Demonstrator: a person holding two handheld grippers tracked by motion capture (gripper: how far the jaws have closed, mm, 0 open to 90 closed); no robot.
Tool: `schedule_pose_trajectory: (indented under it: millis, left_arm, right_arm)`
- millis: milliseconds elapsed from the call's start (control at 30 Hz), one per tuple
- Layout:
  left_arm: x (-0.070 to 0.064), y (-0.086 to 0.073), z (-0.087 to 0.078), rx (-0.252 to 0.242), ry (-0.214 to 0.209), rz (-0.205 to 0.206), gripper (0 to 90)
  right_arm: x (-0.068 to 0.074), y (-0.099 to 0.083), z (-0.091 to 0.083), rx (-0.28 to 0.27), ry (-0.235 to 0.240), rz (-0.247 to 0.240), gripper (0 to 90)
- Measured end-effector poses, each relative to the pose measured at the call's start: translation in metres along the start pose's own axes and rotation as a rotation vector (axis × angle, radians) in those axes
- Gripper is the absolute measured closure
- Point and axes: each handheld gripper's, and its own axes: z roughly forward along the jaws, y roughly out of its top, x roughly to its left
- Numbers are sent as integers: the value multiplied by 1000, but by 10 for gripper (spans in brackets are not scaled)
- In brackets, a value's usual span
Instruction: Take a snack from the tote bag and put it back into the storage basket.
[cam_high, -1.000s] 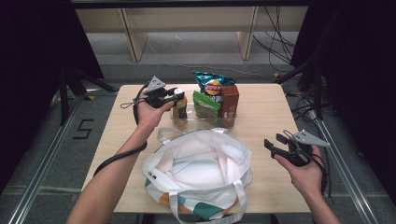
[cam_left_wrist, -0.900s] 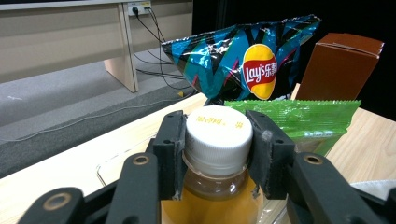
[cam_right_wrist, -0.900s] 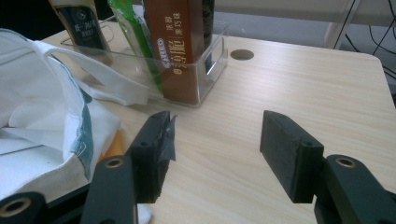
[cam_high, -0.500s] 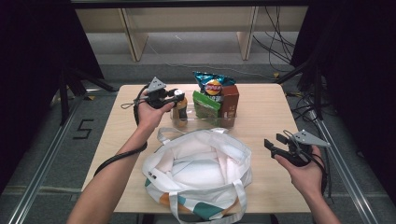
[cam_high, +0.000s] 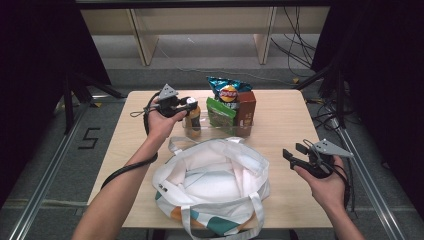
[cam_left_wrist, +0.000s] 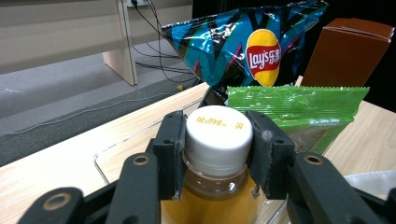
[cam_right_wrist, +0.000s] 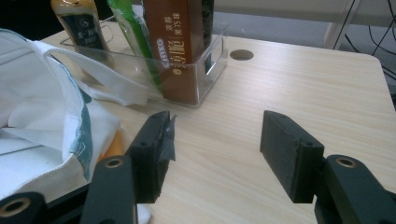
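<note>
A bottle (cam_high: 193, 119) of amber drink with a white cap (cam_left_wrist: 219, 134) stands at the left end of a clear plastic bin (cam_high: 216, 131). My left gripper (cam_high: 188, 105) is shut on the bottle's cap, its pads (cam_left_wrist: 171, 151) pressing both sides. Behind the bottle in the bin are a green packet (cam_left_wrist: 299, 109), a blue chips bag (cam_left_wrist: 250, 46) and a brown carton (cam_high: 246, 108). My right gripper (cam_high: 292, 153) hovers open over the table's right side, nothing between its pads (cam_right_wrist: 287, 154). A white tote bag (cam_high: 215, 182) lies open at the front middle.
The wooden table (cam_high: 285, 120) has bare room to the right of the bin and on its left side. A round hole (cam_right_wrist: 242, 54) is in the tabletop beyond the bin. Cables (cam_high: 300, 55) and table legs (cam_high: 142, 40) lie on the floor behind.
</note>
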Motion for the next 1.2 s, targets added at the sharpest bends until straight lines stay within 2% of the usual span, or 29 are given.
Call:
schedule_pose_trajectory:
  millis: [100,433,467,500,667,867,900,1033,1100,1167,1200]
  left_arm:
    - [0,-1,0,4,0,0,587]
    - [1,-4,1,7,4,-8,587]
    - [2,-4,1,7,4,-9,587]
    - [2,-5,1,5,5,-11,586]
    - [2,-5,1,5,-2,-10,586]
    - [4,-6,-1,4,6,-18,585]
    - [4,-6,-1,6,6,-15,584]
    - [3,-4,0,18,10,2,583]
    - [3,-4,0,18,12,7,581]
    - [2,-4,0,23,18,28,580]
    - [2,-4,0,23,18,27,579]
  right_arm:
    - [1,0,1,-4,-9,12,442]
    - [0,-1,0,0,-13,2,442]
    - [3,-1,0,11,-14,35,442]
    - [0,0,0,-1,-13,1,442]
    - [0,0,0,5,-2,-5,442]
    - [4,0,0,11,-8,36,441]
    - [1,0,1,2,-2,9,442]
    - [3,-1,1,11,-6,29,441]
    - [2,0,0,2,-12,1,441]
    - [3,0,0,5,-13,25,441]
    - [0,0,1,-8,-15,-12,441]
